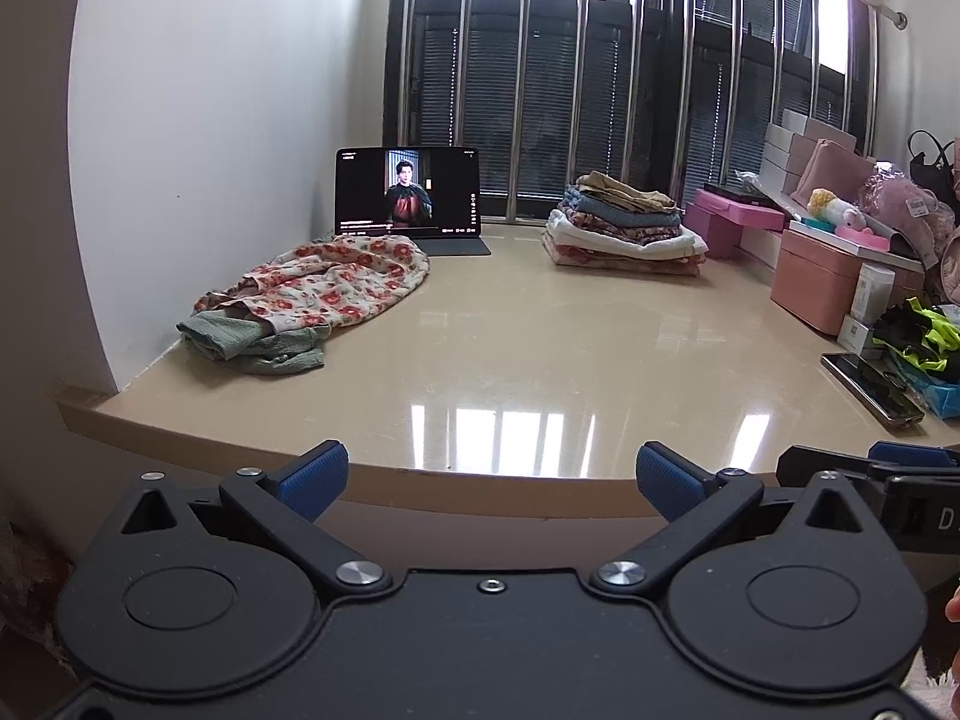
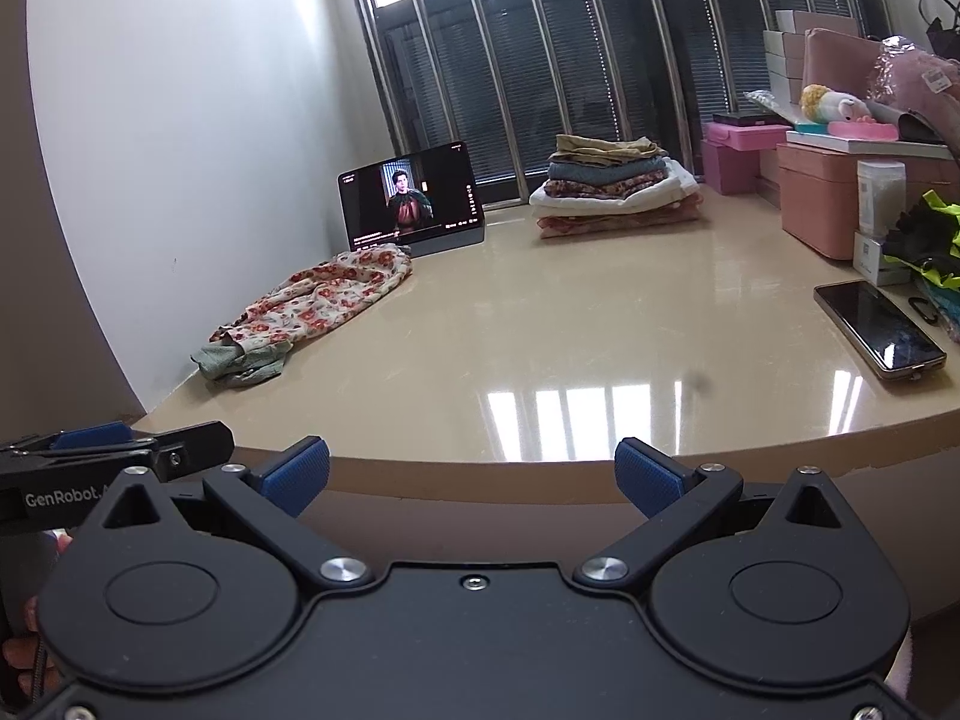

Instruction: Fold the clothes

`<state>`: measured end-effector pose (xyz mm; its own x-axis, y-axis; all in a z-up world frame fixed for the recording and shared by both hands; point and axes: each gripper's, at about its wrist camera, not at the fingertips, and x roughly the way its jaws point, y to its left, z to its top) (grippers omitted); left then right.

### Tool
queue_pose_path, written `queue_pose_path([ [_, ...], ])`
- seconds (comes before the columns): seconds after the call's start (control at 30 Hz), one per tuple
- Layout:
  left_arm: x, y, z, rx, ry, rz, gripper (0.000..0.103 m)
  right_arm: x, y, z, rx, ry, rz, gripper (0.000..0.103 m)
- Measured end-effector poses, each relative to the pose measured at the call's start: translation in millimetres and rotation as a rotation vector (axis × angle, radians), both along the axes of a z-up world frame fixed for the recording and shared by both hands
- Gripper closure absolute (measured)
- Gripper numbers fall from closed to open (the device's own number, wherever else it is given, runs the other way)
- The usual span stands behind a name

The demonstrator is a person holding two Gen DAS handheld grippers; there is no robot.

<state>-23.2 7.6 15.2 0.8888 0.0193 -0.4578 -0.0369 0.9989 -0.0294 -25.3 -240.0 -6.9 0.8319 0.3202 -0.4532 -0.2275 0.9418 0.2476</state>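
hovering just short of the near edge of the glossy beige ledge (image 1: 540,360), the left gripper (image 1: 492,477) has its blue-padded fingers (image 1: 318,477) spread wide, nothing between them and nothing touched. the right gripper (image 2: 472,474) sits just beside it at the same edge, equally wide apart and empty, its blue pads (image 2: 645,474) clear of the surface. each gripper shows at the side of the other's view.

the clothes not yet folded lie well ahead on the left against the white wall: a crumpled floral garment (image 1: 336,285) with a rumpled green garment (image 1: 258,345) touching its near end. a neat stack of folded clothes (image 1: 624,225) stands at the far side by the window bars, right of a propped tablet (image 1: 408,192) that is playing video. a dark phone (image 2: 879,330) lies flat near the right edge, beside pink boxes (image 1: 822,276) and other clutter.
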Motion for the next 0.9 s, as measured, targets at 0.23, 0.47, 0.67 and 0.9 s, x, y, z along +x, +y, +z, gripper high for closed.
queue_pose_path([
  [0.23, 3.3, 3.0, -1.6, -0.005, 0.007, -0.003, 0.0, 1.5, 2.1, -0.5, -0.005, 0.0, -0.005, 0.0],
  [0.47, 2.0, 3.3, -2.6, -0.002, 0.006, -0.001, 0.0, 0.1, 2.8, -2.4, -0.003, 0.002, -0.005, 0.0],
  [0.67, 2.7, 2.1, -2.4, -0.006, 0.004, -0.008, 0.0, -0.4, 0.4, -0.2, -0.008, -0.002, -0.012, 0.0],
  [0.9, 3.9, 5.8, -3.1, -0.01, 0.006, -0.006, 0.0, -0.7, 2.1, -1.8, -0.003, -0.006, -0.015, 0.0],
])
